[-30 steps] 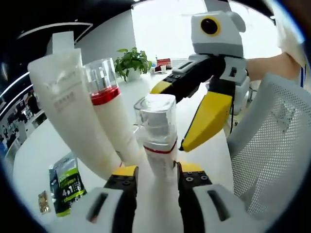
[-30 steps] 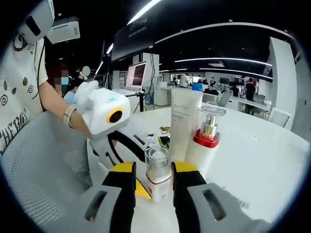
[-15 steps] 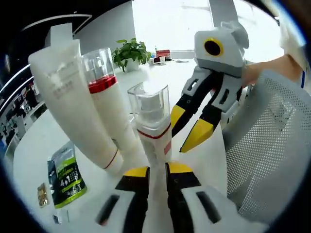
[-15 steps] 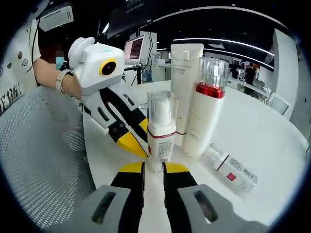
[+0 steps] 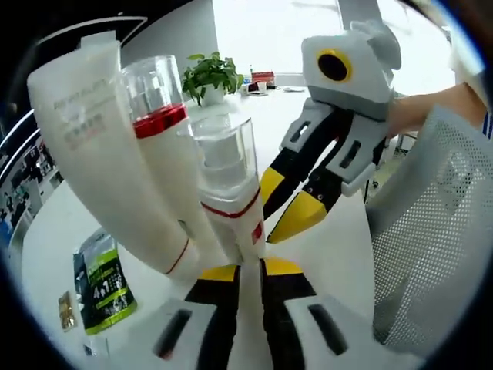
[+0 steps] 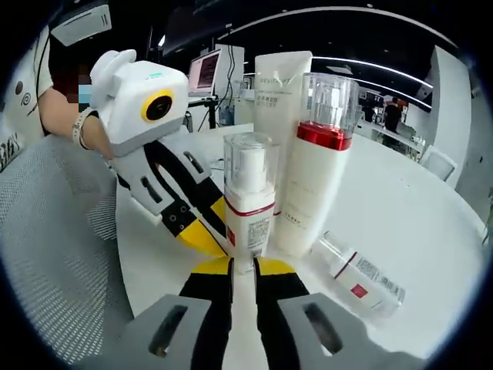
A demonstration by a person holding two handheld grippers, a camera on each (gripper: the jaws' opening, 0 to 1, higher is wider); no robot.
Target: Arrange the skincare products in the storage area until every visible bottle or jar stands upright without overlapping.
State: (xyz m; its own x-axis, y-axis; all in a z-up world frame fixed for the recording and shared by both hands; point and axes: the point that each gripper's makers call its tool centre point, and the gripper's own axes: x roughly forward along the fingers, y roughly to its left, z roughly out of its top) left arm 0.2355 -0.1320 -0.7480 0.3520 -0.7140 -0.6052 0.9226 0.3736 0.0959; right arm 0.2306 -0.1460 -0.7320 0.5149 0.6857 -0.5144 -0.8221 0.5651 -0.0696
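Right gripper view: three bottles stand ahead of your nearly-together fingers (image 6: pixel 243 267); right of them, one small bottle (image 6: pixel 356 274) lies sideways on the bench (image 6: pixel 416 223), unrighted.

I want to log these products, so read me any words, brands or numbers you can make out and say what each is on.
"4 in 1", roughly as it reads: green sachet lying on the table.
Tall white tube: pale lettering near the top, too faint to read.
Small pump bottle: label print too small.
Lying bottle: label print too small.
Red-collared bottle: no text legible.
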